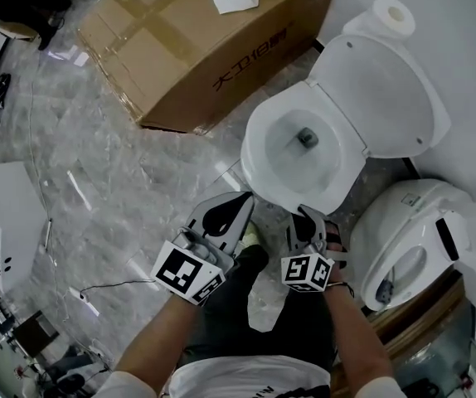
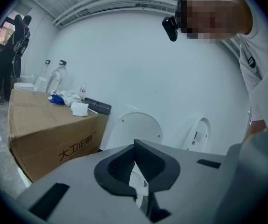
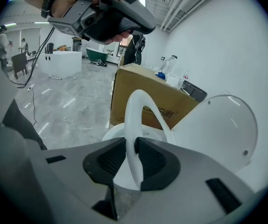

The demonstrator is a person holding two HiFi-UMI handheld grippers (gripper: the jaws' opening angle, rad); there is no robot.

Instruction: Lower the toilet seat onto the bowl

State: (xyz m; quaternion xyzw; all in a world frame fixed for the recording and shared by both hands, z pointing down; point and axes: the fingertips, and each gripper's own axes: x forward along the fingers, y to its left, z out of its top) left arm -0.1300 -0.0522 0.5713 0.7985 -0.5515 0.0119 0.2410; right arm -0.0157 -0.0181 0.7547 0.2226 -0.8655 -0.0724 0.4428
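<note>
The toilet stands against the white wall at about 1 o'clock from the person; its lid [image 1: 387, 98] is up and leans back, and the bowl [image 1: 259, 152] is open below it. The toilet seat [image 3: 135, 111] does not lie flat on the bowl; in the right gripper view it rises as a thin white arch above the bowl rim, with the lid just at its 3 o'clock side. From the head view I cannot separate the seat well from the white bowl.

The right gripper [image 1: 305, 211] is at the front edge of the bowl, at 6 o'clock of it; its jaws are narrow and hold the rim of the seat, one dark pad close on each side of it. The left gripper [image 1: 240, 204] is near it at 9 o'clock, apart from the toilet; its jaws are together at the tips and nothing is between them; its own view looks toward the wall.

A big cardboard box [image 1: 188, 48] lies on the grey marble floor [image 1: 122, 181] at 11 o'clock, with small white and blue things on its top; a toilet paper roll [image 1: 391, 15] sits behind the lid at 12 o'clock; a second white toilet unit [image 1: 412, 239] lies at 4 o'clock, beside the person's right arm.
</note>
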